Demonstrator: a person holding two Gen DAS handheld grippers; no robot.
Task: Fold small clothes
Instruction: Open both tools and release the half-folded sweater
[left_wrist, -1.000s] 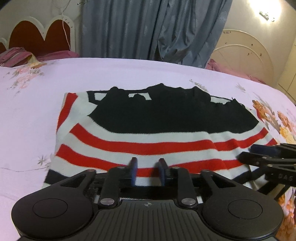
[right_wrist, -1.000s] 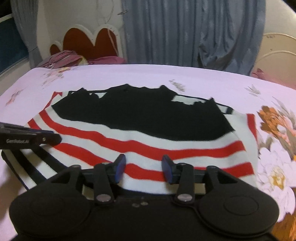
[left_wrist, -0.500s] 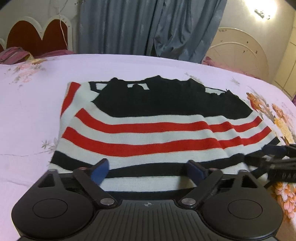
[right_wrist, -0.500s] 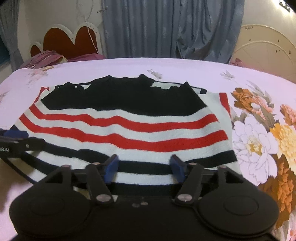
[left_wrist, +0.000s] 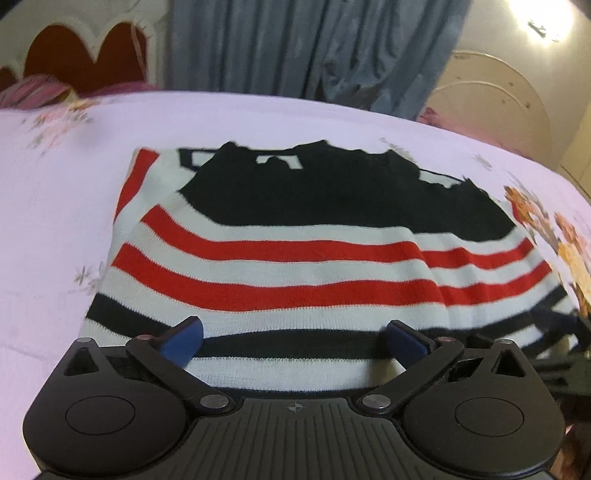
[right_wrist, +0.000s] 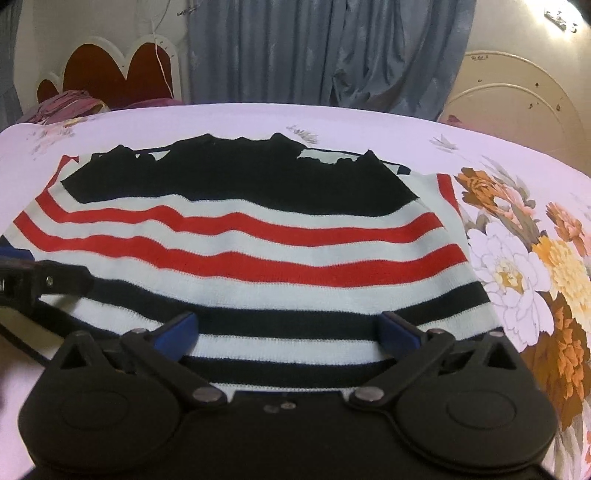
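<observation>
On the flowered bedsheet (right_wrist: 517, 155) the striped sweater (left_wrist: 295, 266) is lying flat, folded over itself. I am holding my left gripper (left_wrist: 293, 341) and right gripper (right_wrist: 286, 330) over its near hem, jaws having just been opening, now spread wide and empty. I am judging this fold released; next calls for regripping an edge.

Both tools, left (left_wrist: 293, 341) and right (right_wrist: 286, 330), have just opened wide, releasing the striped sweater (left_wrist: 295, 258).

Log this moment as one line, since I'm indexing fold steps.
stage: fold laid down | striped sweater: flat on bedsheet | left gripper: jaws just opened, empty | right gripper: jaws just opened, empty
</observation>
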